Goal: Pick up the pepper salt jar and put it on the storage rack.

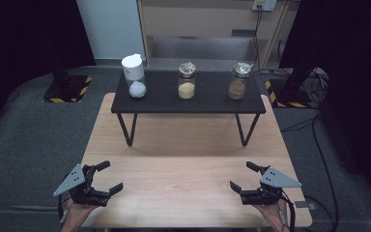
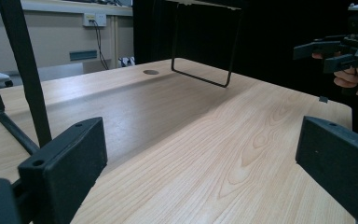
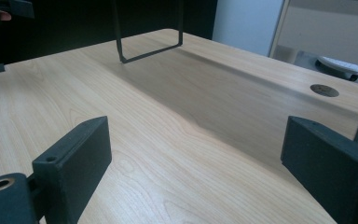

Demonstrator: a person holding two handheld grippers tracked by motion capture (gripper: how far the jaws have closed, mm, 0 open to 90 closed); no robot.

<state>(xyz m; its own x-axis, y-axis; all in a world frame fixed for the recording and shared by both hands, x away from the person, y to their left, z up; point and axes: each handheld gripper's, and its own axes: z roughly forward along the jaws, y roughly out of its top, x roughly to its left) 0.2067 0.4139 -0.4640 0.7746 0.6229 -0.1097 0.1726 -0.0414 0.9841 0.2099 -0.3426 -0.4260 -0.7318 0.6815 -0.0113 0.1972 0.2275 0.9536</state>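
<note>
From the high view, the left gripper (image 1: 105, 178) and the right gripper (image 1: 243, 176) are hovering low over the near end of the wooden worktop (image 1: 183, 169), each with its fingers spread apart and nothing between them. Well ahead of both pairs of fingers a small black shelf (image 1: 164, 99) is standing on the worktop, and three jars are sitting on it in a row. The white-lidded jar (image 1: 135, 75), ahead of the left fingers, is holding a little white powder at its bottom. The middle jar (image 1: 187, 80) is about half full of pale yellow grains, and the right-hand jar (image 1: 238, 80), ahead of the right fingers, is holding something brown; both seem to be capped with crinkled foil. All three are well apart from either gripper. By my reading the work is only starting, with both hands waiting; the next move calls for a long forward reach up to shelf height.

In the left gripper view, the fingers (image 2: 65, 163) are standing wide open over bare wood, with the shelf's leg (image 2: 21, 70) just ahead.

In the right gripper view, the fingers (image 3: 74, 158) are likewise parted and empty above the worktop.
</note>
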